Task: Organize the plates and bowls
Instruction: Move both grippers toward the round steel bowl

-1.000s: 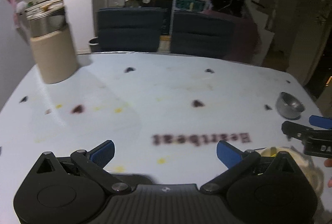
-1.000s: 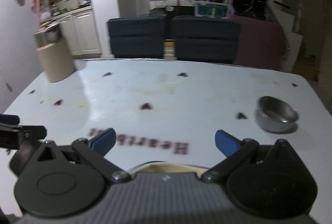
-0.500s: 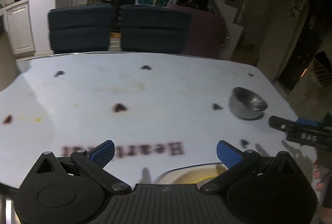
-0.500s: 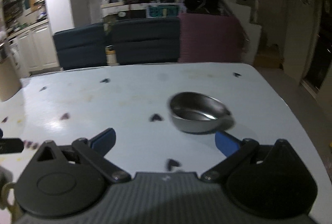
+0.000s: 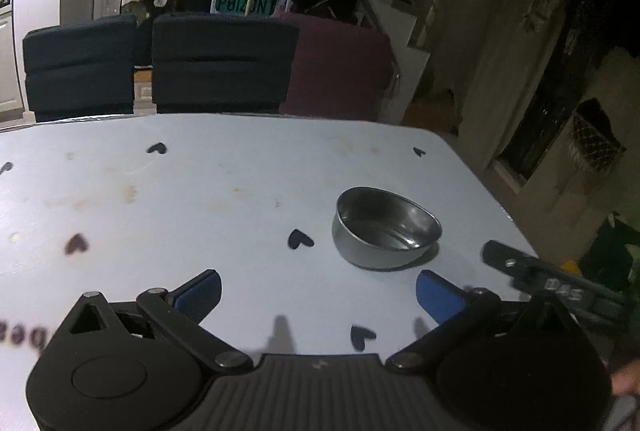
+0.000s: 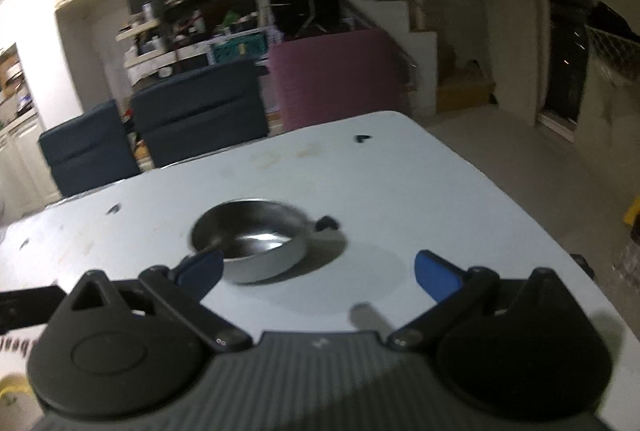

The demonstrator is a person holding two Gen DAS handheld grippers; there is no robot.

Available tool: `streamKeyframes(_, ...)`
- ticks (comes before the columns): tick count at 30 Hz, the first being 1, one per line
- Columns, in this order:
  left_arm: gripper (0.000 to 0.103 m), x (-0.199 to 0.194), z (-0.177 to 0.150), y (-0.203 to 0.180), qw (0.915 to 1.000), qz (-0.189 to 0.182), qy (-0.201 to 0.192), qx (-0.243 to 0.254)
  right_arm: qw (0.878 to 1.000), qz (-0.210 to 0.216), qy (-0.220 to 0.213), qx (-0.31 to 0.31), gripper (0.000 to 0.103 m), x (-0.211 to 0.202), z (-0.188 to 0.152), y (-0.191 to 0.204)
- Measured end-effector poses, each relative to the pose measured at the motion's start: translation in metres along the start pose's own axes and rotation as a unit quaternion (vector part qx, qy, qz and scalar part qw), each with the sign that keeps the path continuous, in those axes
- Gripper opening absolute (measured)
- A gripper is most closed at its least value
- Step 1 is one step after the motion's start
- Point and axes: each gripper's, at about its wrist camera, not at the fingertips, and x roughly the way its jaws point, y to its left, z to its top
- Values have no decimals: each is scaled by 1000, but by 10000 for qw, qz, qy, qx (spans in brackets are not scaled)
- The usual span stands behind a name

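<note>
Right wrist view: the steel bowl (image 6: 248, 243), at 1 o'clock half a second earlier, is now met at 11 o'clock, apparently touching the left fingertip of the right gripper (image 6: 318, 271). Both grippers' jaws are spread, empty; the left gripper (image 5: 318, 293) has been swung toward the bowl (image 5: 384, 227), on the table (image 5: 200, 191) at 1 o'clock. A grasp is judged imminent.

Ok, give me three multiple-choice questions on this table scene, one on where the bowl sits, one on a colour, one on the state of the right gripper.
1. Where is the steel bowl?
A. upright on the table
B. on a chair
C. held in a gripper

2. What colour are the pads on the gripper fingers?
A. red
B. blue
C. green

3. What state is the right gripper in?
A. shut on the bowl
B. shut and empty
C. open

Answers: 1 A, its base rests on the pale tabletop; 2 B, both wrist views show blue pads; 3 C, the fingers stand wide apart, with the bowl just ahead of the left finger.
</note>
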Motion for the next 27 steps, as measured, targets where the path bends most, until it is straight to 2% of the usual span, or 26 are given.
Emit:
streamKeyframes(5,85,36,23,4,9991,17,178,-389,9965,342,17,757,99,17,11,-20)
streamKeyframes(7,70,48,32,8,9977,-31,218,-640,9910,597,76,1199,92,28,14,-28)
streamKeyframes(9,61,58,38,9,9964,-93,241,-807,9842,893,185,1519,76,39,15,-32)
streamKeyframes(13,56,79,45,5,9962,-154,358,-784,9792,1003,334,1732,64,61,11,-33)
streamKeyframes(15,54,88,45,1,9966,-134,429,-684,9760,1063,425,1853,51,67,9,-30)
streamKeyframes(17,49,97,44,-2,9963,-93,532,-671,9723,1054,457,2033,45,73,5,-28)
streamKeyframes(20,45,105,43,-4,9954,-111,606,-737,9654,1116,542,2293,43,76,-3,-26)
streamKeyframes(23,44,110,41,-6,9954,-49,630,-723,9659,1112,451,2294,39,75,-2,-23)
streamKeyframes(25,36,114,41,-5,9952,-24,644,-743,9680,1097,408,2222,35,72,-3,-20)
streamKeyframes(26,32,115,41,-6,9949,-19,661,-764,9679,1103,426,2219,30,69,-3,-20)
streamKeyframes(27,24,116,41,-6,9945,-31,681,-791,9673,1131,422,2230,26,63,-7,-19)
